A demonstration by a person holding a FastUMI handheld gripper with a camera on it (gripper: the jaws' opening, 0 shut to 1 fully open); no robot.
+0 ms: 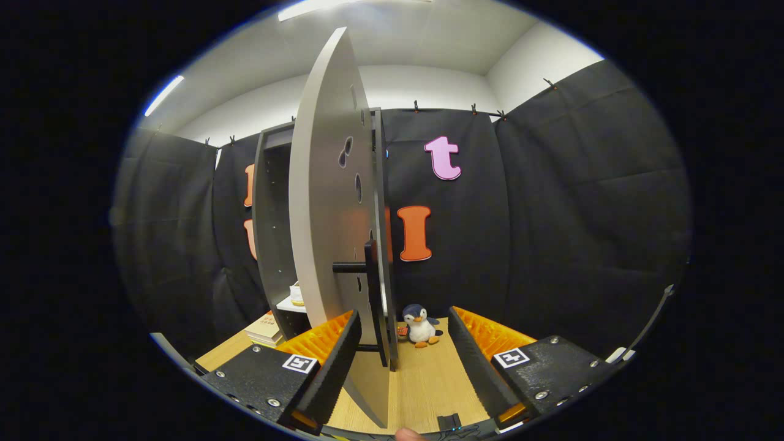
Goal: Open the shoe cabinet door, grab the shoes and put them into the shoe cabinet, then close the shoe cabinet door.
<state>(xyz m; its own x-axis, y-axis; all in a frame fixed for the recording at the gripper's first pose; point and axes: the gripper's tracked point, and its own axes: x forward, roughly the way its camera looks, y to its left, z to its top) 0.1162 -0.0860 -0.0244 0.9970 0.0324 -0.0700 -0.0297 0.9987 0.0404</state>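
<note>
Door (324,202) of the shoe cabinet (272,233) is swung open and stands edge-on to you, its lower edge running down between the tool (401,361) fingers. Black bar handle (370,288) sits on the door's right face, just ahead of the left finger (334,361). Tool is open wide; the left finger is close against the door panel, the right finger (474,361) is well clear, nothing pressed between them. I can't tell if the left one actually touches.

Cabinet interior is visible left of the door: dark, with a pale shelf (291,304) low down carrying a small light object I can't identify. No shoes anywhere ahead of you.

Step, by my read: door opening is about done or in its last swing. Shoes still to fetch, door still to close.

Next: back the tool off the door edge without dragging it shut, then turn to find the shoes. Check the opening is wide enough for a loaded tool to pass.

Around it: stack of books (264,331) on the wooden counter (422,380) left of the cabinet base, a penguin plush (420,324) beyond the fingers.
</note>
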